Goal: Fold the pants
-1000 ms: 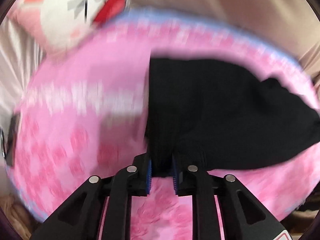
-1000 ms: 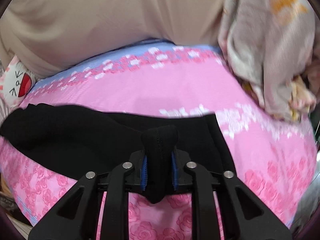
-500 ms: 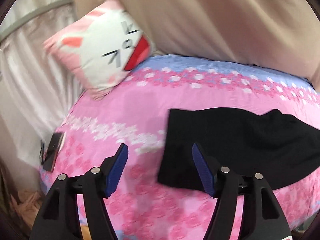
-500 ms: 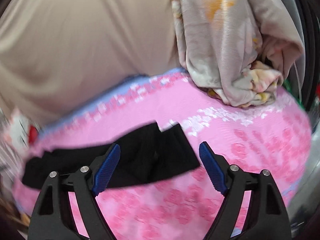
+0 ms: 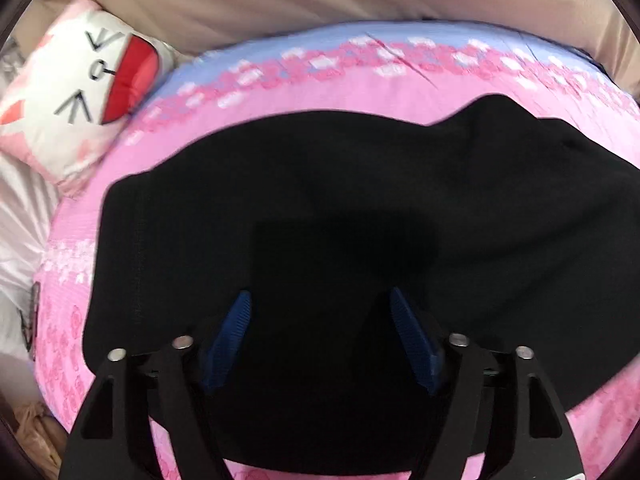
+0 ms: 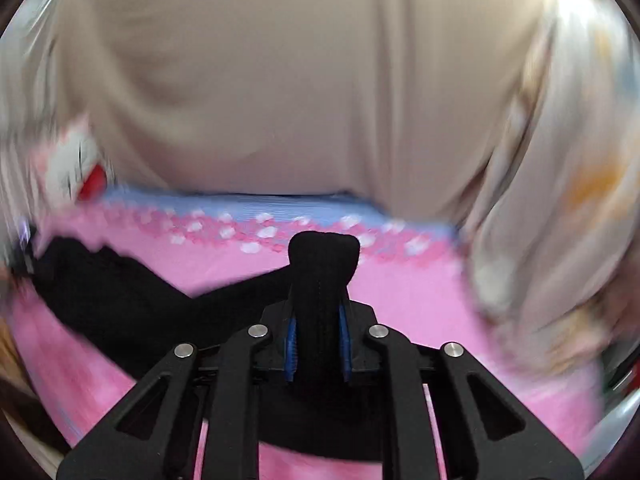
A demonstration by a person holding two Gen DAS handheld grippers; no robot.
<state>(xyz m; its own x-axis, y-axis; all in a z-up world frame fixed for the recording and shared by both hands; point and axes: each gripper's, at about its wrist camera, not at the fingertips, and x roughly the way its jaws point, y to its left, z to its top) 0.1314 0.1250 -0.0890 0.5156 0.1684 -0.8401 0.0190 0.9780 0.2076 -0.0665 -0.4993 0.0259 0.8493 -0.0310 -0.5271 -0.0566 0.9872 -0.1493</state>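
1. Pants (image 5: pixel 320 208), black, lie spread across the pink flowered bedsheet (image 5: pixel 360 84); in the left wrist view the dark cloth fills most of the middle and lower part of the picture.
2. Left gripper (image 5: pixel 320 340) hangs over the pants with its jaws apart and opening further; its blue pads (image 5: pixel 230 340) stand clear on both sides, the black cloth shows in the gap beneath them, and neither pad presses on it.
3. Right gripper (image 6: pixel 318 340) has its jaws closing on a bunched fold of the pants (image 6: pixel 322 264); the blue pads (image 6: pixel 291 350) sit tight against both sides of the fold, which sticks up past the fingertips in a rounded tuft.
4. From that pinched fold the rest of the pants trails away to the left of the right wrist view, draped along the sheet.
5. A white and pink cartoon-face pillow (image 5: pixel 80 92) with a red mouth lies at the far left corner of the bed, apart from the pants.
6. A beige curtain (image 6: pixel 300 80) hangs behind the bed along its far edge.
7. A pale patterned cloth (image 6: pixel 560 200) hangs at the right of the right wrist view; it is heavily blurred, so I cannot tell whether it touches the sheet.
8. The sheet's far border is a light blue band (image 5: pixel 280 46) with white and pink blossoms beside it.
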